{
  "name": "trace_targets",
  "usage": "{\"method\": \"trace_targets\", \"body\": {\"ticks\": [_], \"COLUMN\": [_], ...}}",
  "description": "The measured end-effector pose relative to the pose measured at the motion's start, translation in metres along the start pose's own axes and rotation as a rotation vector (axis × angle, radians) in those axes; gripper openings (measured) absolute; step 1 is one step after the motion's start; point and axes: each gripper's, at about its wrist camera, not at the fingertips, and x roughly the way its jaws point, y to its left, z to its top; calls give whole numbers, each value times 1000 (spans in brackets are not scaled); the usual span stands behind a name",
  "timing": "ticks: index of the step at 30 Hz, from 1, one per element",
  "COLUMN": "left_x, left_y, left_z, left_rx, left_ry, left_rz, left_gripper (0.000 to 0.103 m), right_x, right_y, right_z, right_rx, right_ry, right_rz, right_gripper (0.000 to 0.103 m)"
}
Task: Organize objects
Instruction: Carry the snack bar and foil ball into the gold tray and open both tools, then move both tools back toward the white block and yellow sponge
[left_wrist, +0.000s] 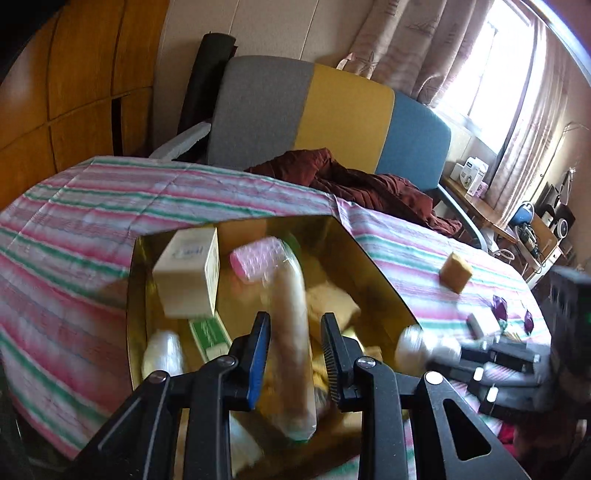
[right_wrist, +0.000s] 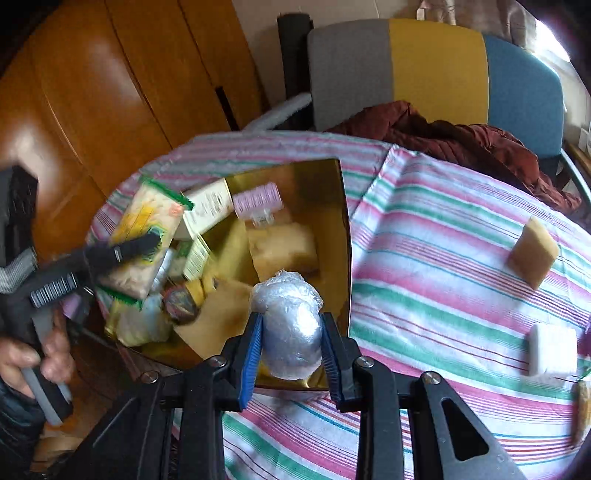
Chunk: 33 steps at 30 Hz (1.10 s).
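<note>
Packing is the step in hand, judged from the gold box already crowded with goods while a few things remain on the striped cloth. From the left wrist view, the left gripper (left_wrist: 295, 354) is clamped on a long packet (left_wrist: 290, 347) in clear wrap, held edge-on between the pads and hanging over the gold box (left_wrist: 373, 266); to do this well, the person would lower it toward the bare yellow floor at the right of the box, clear of the cream carton (left_wrist: 188, 273) and the pink roller (left_wrist: 255, 260), and only then release. That view also shows the right gripper (left_wrist: 465, 350) coming in from the right with a white wrapped lump, though blur makes its grip hard to read there. Out on the tablecloth (left_wrist: 110, 192) a brown sponge block (left_wrist: 456, 272) and a small white block (left_wrist: 484, 325) lie well apart from the box. From the right wrist view, the right gripper (right_wrist: 291, 345) is closed on a plastic-wrapped ball (right_wrist: 290, 328) just over the near wall of the box, probably ready to drop inside; a short push forward first would keep it from rolling off the rim. Only this view shows the packet's broad printed face with green ends, the hand (right_wrist: 33, 354) on the left gripper's handle, and the round brown tin (right_wrist: 181, 304) low in the box.
</note>
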Motion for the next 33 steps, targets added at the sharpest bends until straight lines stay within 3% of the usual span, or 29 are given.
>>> {"method": "trace_targets", "body": {"ticks": [5, 9, 14, 22, 33], "left_x": [15, 14, 12, -4, -25], "left_y": [1, 1, -1, -10, -27], "left_z": [19, 14, -4, -23, -32], "left_rx": [9, -3, -20, 2, 78], "left_ry": [-17, -13, 11, -6, -46], "left_rz": [30, 26, 56, 109, 152], "left_gripper": [29, 33, 48, 58, 62], "right_x": [18, 20, 13, 1, -8], "right_y": [6, 5, 0, 4, 9], "right_z": [-8, -12, -14, -14, -16], "right_rx": [-8, 4, 39, 66, 73], "right_ry": [61, 75, 56, 12, -21], "right_rz": [-27, -27, -25, -29, -39], "right_gripper": [39, 41, 43, 46, 47]}}
